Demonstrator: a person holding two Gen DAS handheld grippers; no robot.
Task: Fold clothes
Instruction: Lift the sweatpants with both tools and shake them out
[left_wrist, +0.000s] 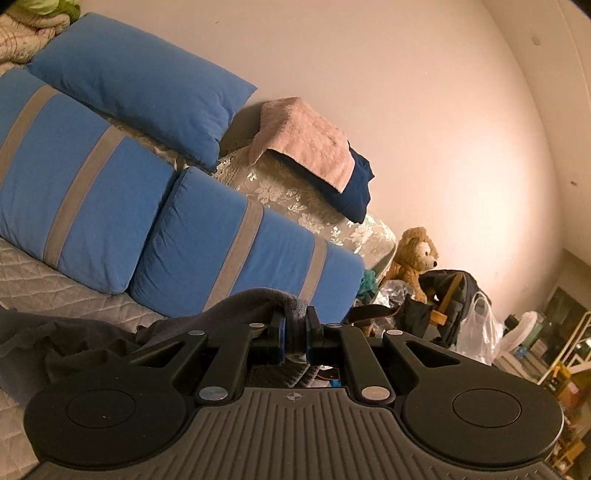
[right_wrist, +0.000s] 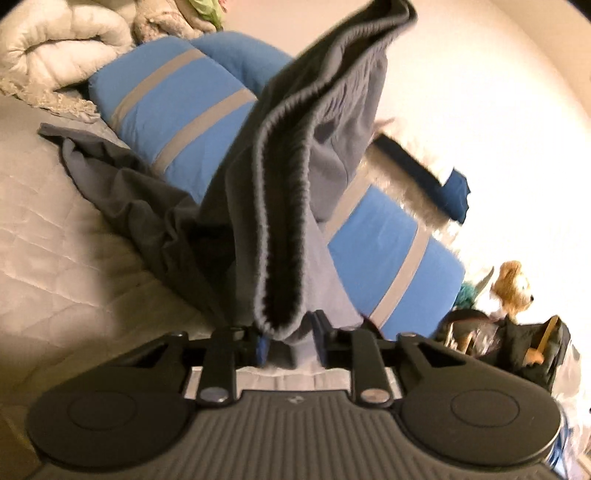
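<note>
The quilted bed (right_wrist: 55, 229) carries striped blue cushions (left_wrist: 85, 206) and a grey garment (right_wrist: 147, 206) (partly lifted).

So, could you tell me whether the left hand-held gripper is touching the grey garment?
Touching. The left wrist view shows the left hand-held gripper with its fingers closed on a fold of the grey garment, no gap between.

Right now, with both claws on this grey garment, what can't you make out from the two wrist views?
- Grey garment: its type and full shape; the right wrist view cuts off its top, and folds hide the rest.
- Left claw: its pads are closed on the cloth, but the cloth hides how deep the bite goes.
- Right claw: the hanging waistband covers the pads.
- Bed surface: the part under the garment is hidden.
- Right wrist view: motion blur smears the background.
</note>
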